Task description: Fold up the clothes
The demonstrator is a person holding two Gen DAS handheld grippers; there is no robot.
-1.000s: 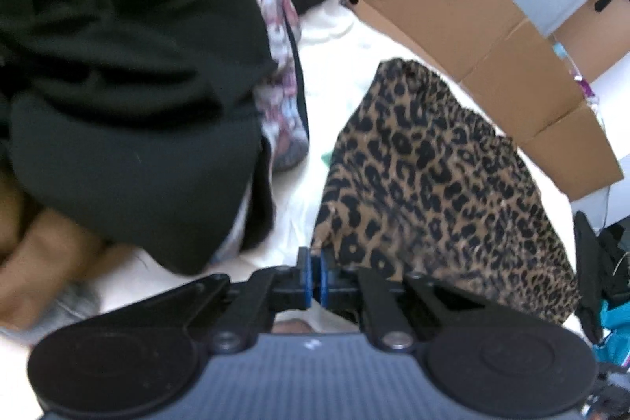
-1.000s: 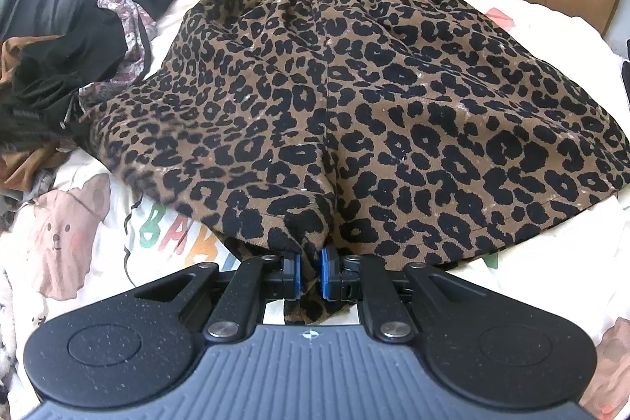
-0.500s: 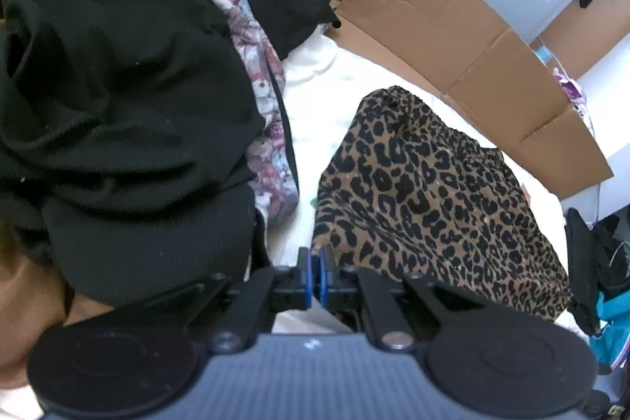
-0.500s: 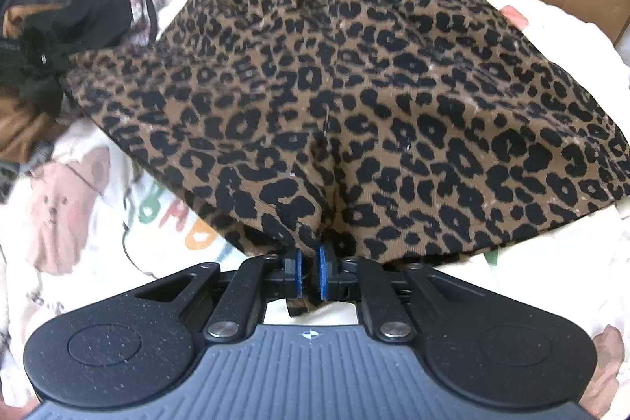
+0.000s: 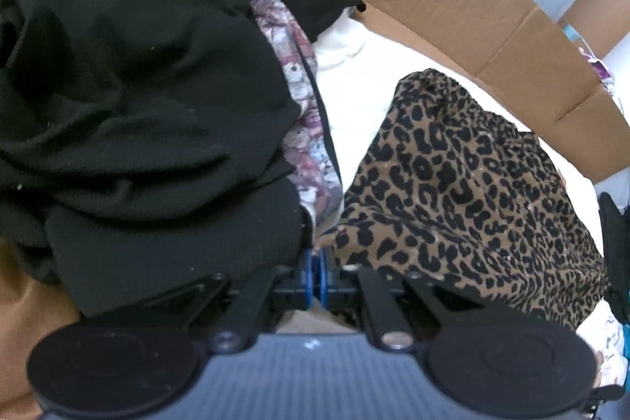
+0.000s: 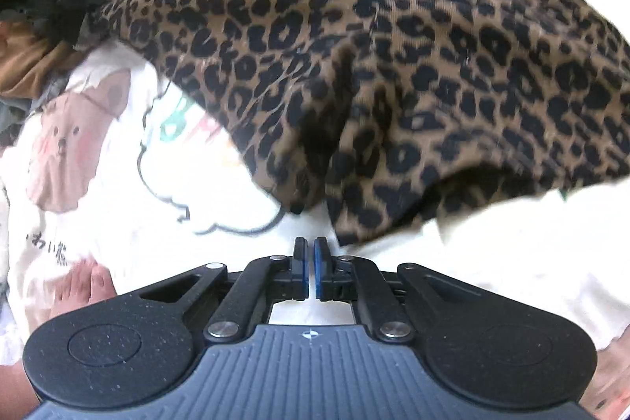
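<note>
While our left gripper [image 5: 317,272] stays clenched on the leopard-print shorts [image 6: 393,46] corner at lower centre, our right gripper [image 6: 309,262], nearly closed and empty, sits just below their hem.

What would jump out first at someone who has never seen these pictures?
The leopard-print garment fills most of the right wrist view, spread over a white sheet with a cartoon bear. In the left wrist view a heap of black clothing dominates the left side, with brown cardboard along the back. The right gripper sits just short of the garment's near hem.
</note>
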